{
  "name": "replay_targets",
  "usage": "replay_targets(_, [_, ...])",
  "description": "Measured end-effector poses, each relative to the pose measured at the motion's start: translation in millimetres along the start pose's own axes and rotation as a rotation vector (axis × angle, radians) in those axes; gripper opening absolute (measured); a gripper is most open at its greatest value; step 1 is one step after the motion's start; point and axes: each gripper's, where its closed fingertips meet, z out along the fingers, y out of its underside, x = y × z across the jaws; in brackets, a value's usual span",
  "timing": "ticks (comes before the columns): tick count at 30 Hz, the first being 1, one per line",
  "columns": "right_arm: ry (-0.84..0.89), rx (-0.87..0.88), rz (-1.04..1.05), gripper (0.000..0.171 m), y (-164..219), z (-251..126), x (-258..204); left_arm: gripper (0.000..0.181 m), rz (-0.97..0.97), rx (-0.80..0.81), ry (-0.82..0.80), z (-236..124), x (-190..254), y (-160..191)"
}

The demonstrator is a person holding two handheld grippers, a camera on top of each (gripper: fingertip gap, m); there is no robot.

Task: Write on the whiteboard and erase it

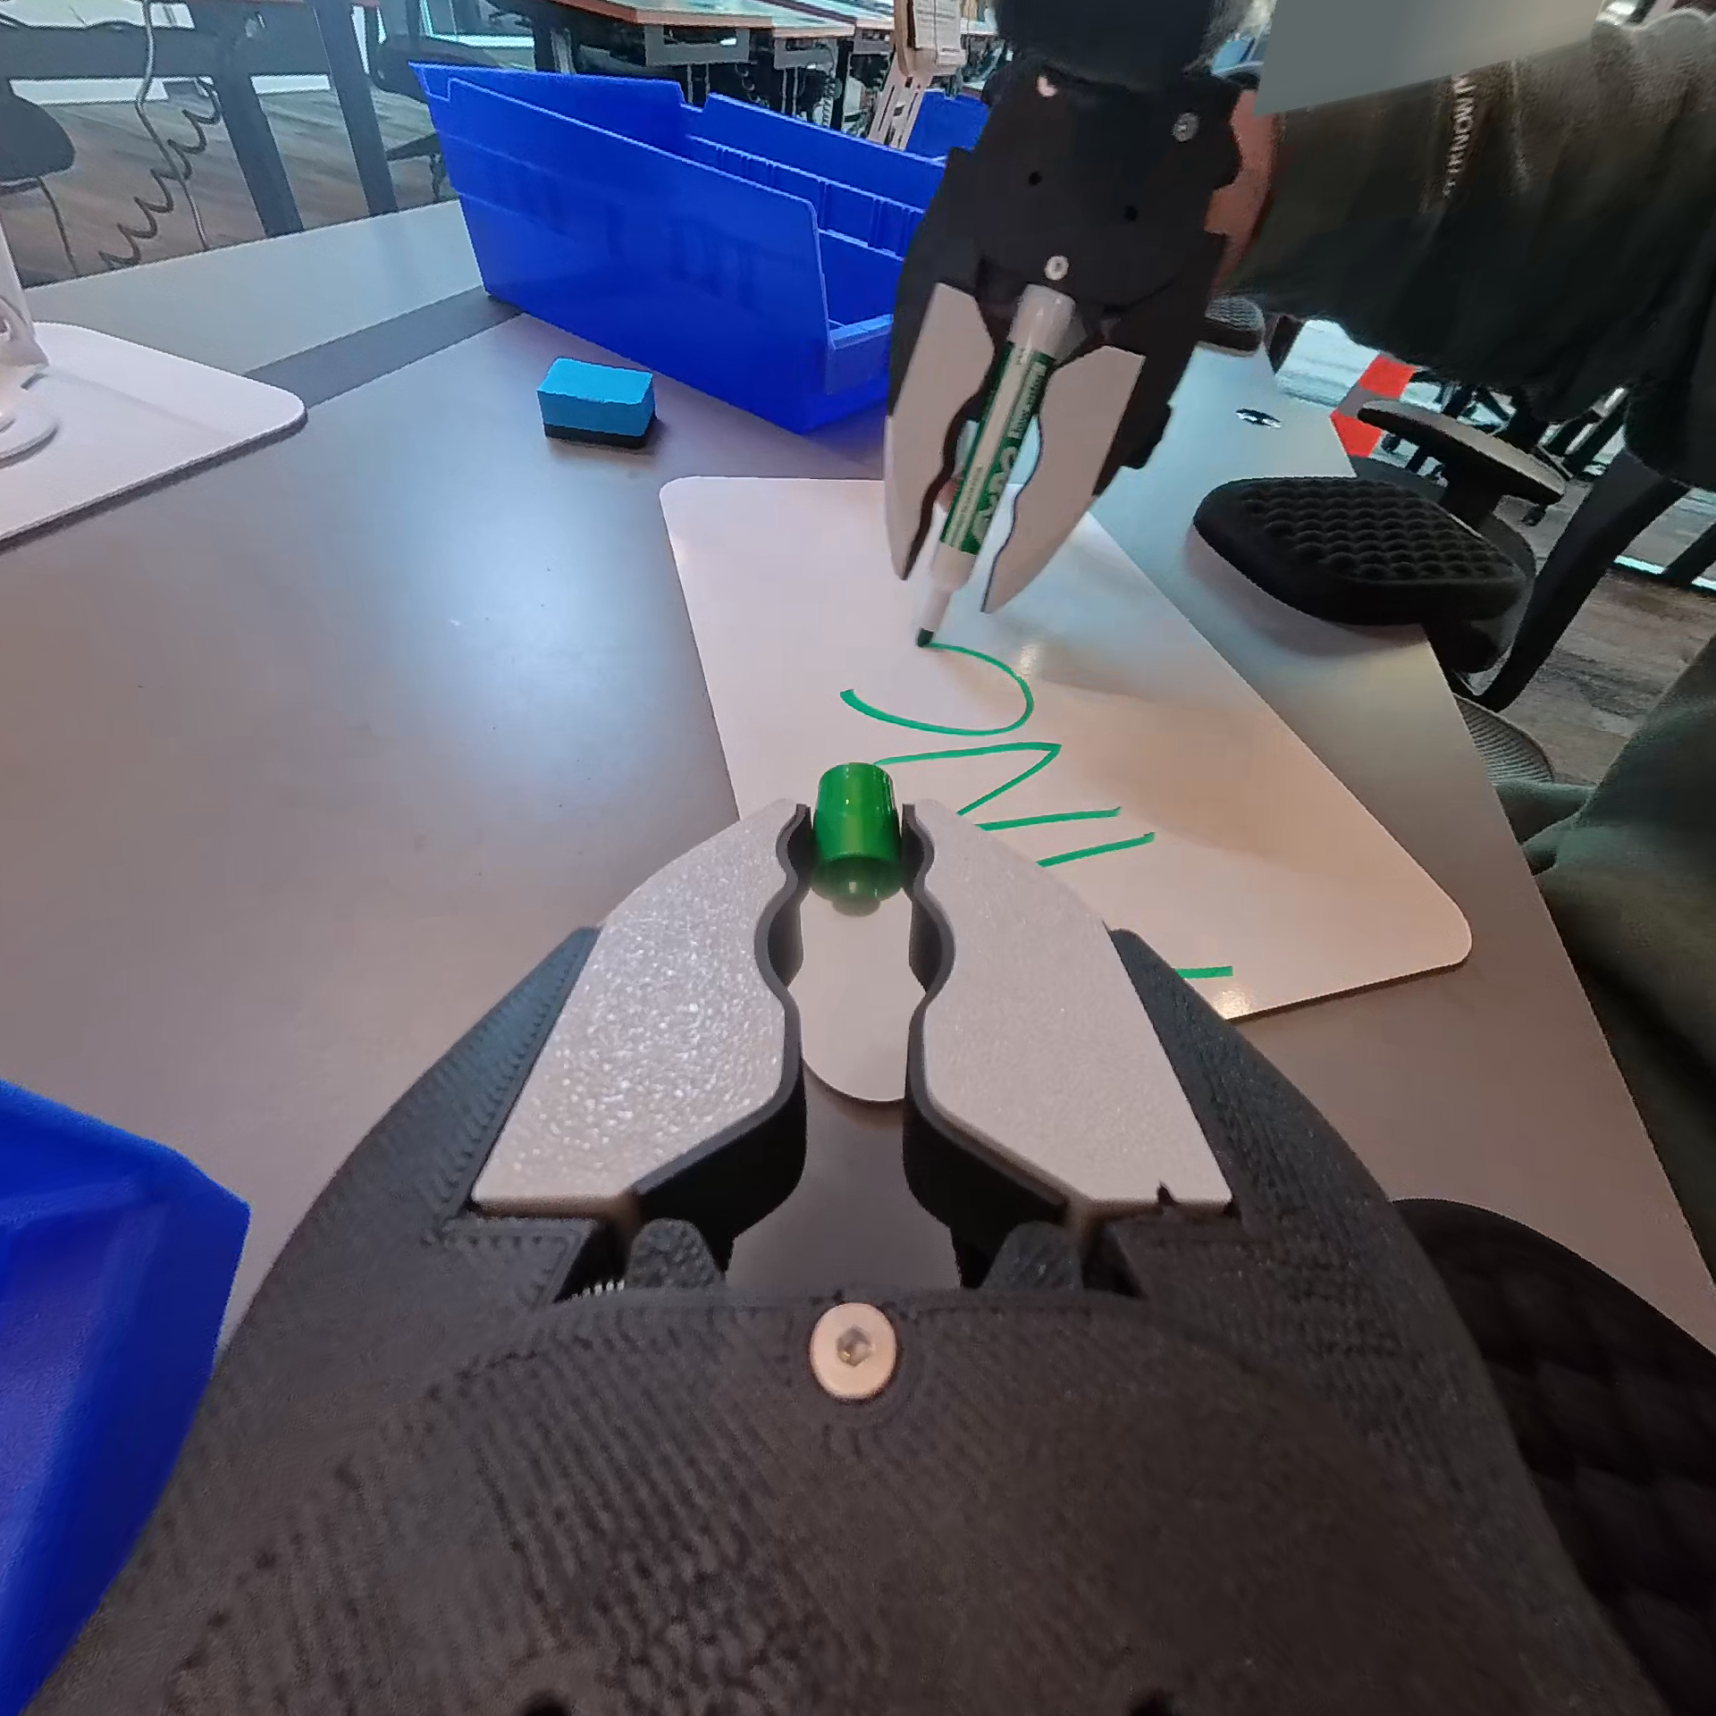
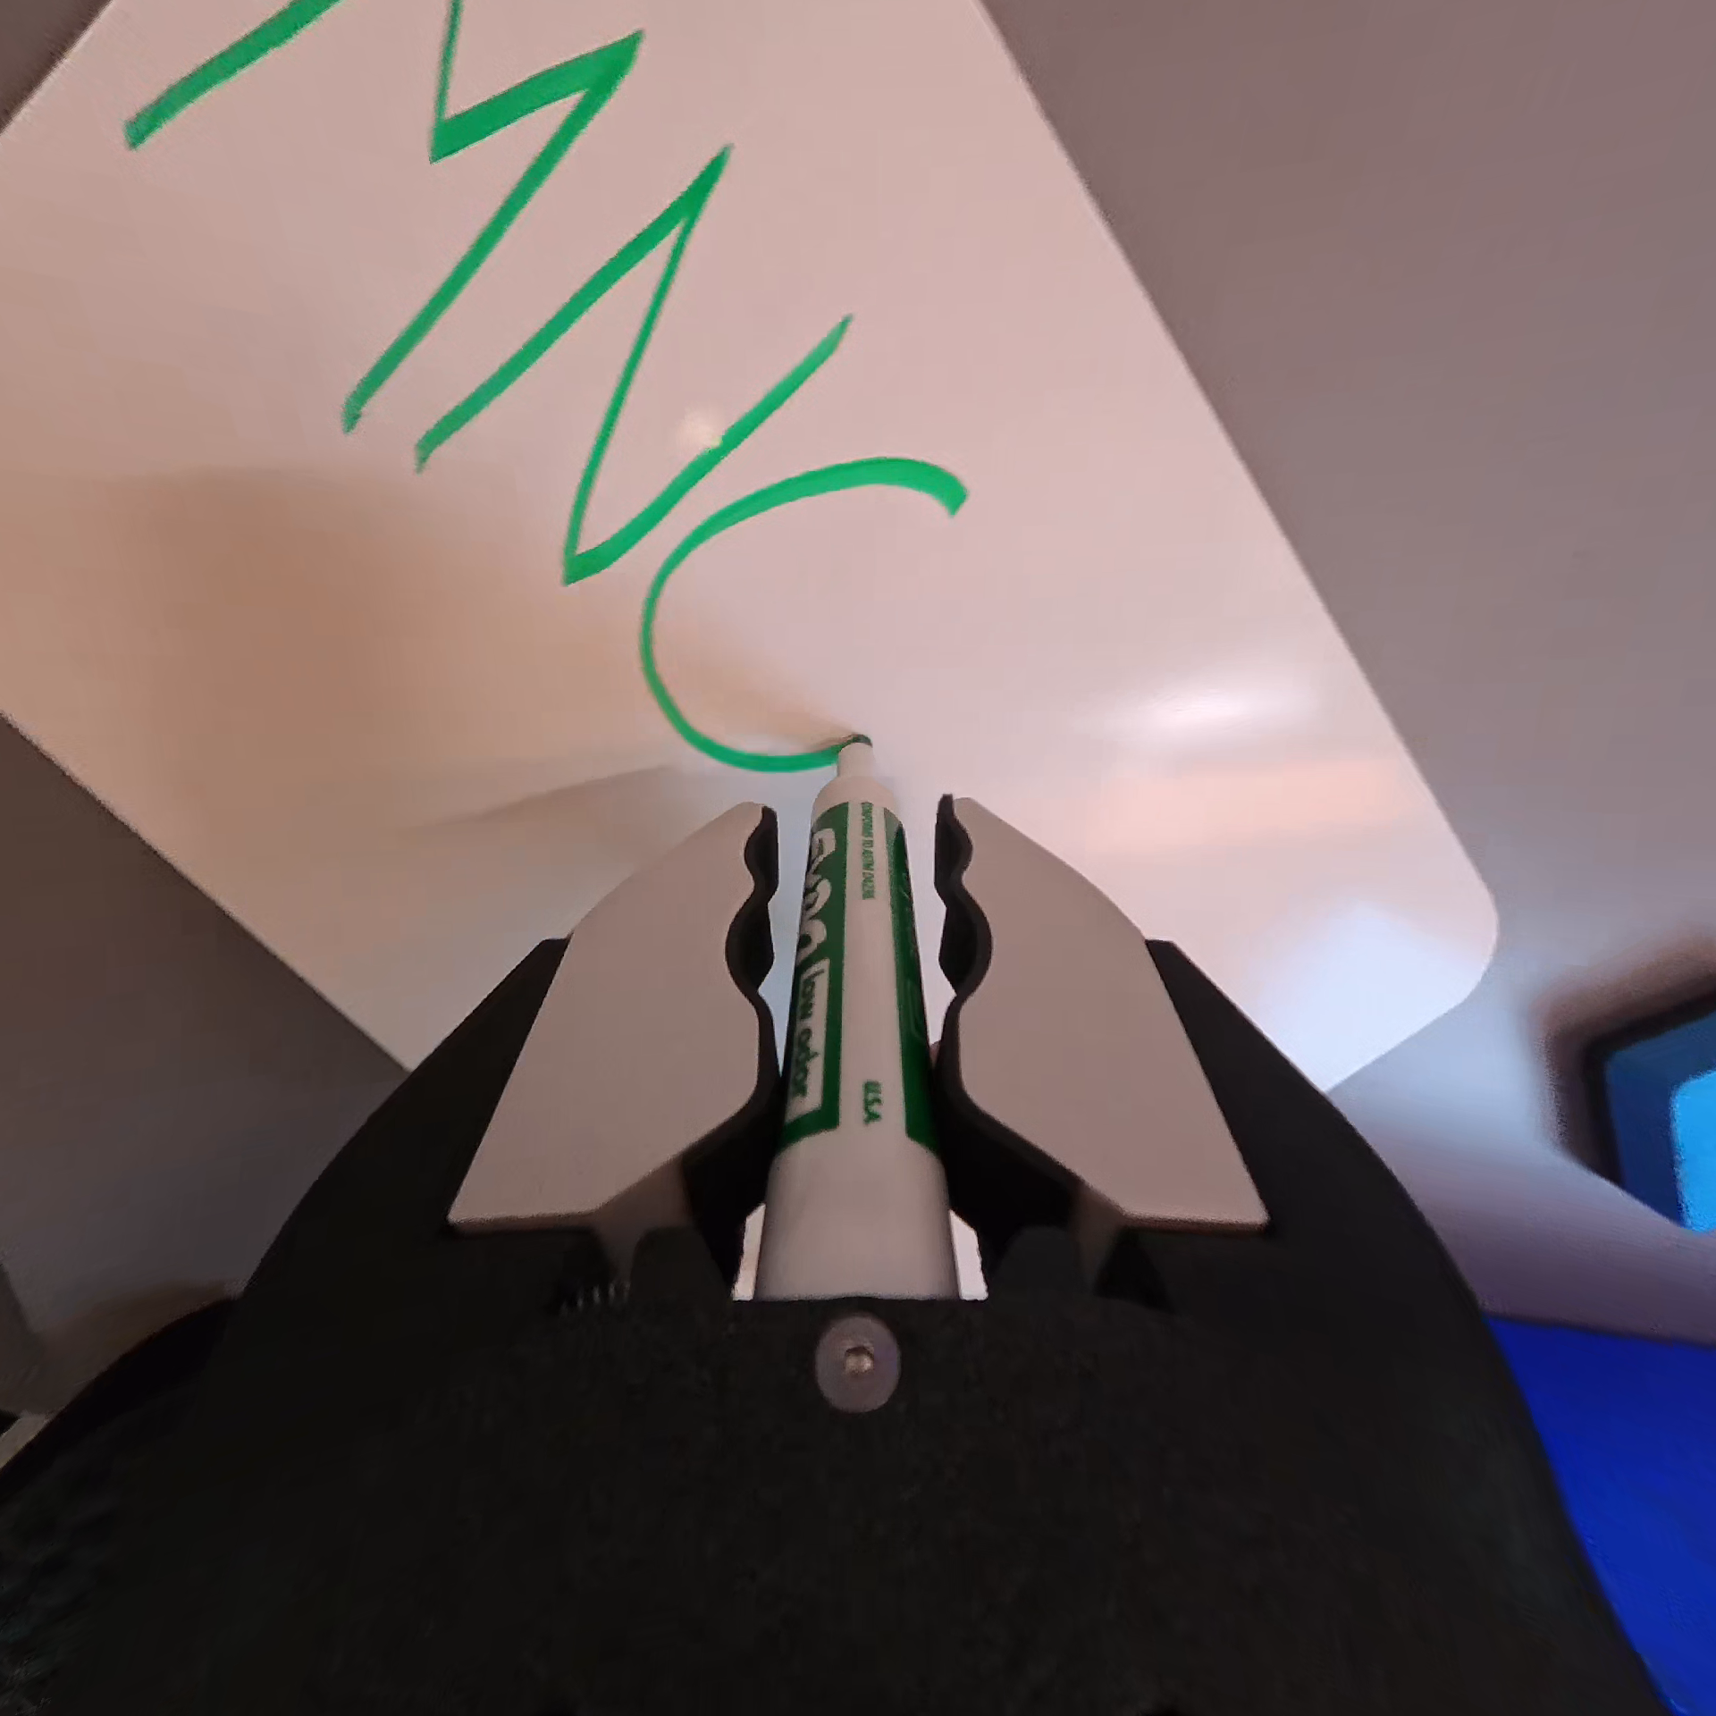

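1. Whiteboard [image 1: 1161, 743]: flat on table [image 1: 325, 696]; green strokes across it.
2. Right gripper [image 2: 854, 817]: clamped on marker [image 2: 859, 975], tip touching board; writing step, seemingly midway.
3. Left gripper [image 1: 854, 817]: clamped on cap [image 1: 854, 836], at board's near edge.
4. Eraser [image 1: 596, 401]: beyond board's far corner; next likely recap, then fetch it.

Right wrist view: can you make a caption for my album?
Right tongs gripping a green marker, its tip drawing a green squiggle on the whiteboard.
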Motion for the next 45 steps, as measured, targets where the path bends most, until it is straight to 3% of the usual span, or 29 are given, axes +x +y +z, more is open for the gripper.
replay_targets(10, [-0.018,0.093,-0.058,0.033,-49,16,15,0.018,0.005,-0.003,0.007,0,2,0])
replay_targets(19, [0.011,0.098,0.038,0.033,-10,-1,29,0.018,-0.001,-0.007,0.009,2,1,2])
replay_targets(29, [0.018,0.074,0.037,0.033,-11,6,38,0.018,-0.001,-0.01,0.001,1,-1,3])
replay_targets(41, [-0.065,-0.015,0.032,0.033,25,-9,-18,0.018,-0.009,-0.009,0.005,3,-1,3])
replay_targets(45, [-0.025,-0.003,0.027,0.034,20,-10,-12,0.018,-0.003,-0.01,0.009,4,1,2])
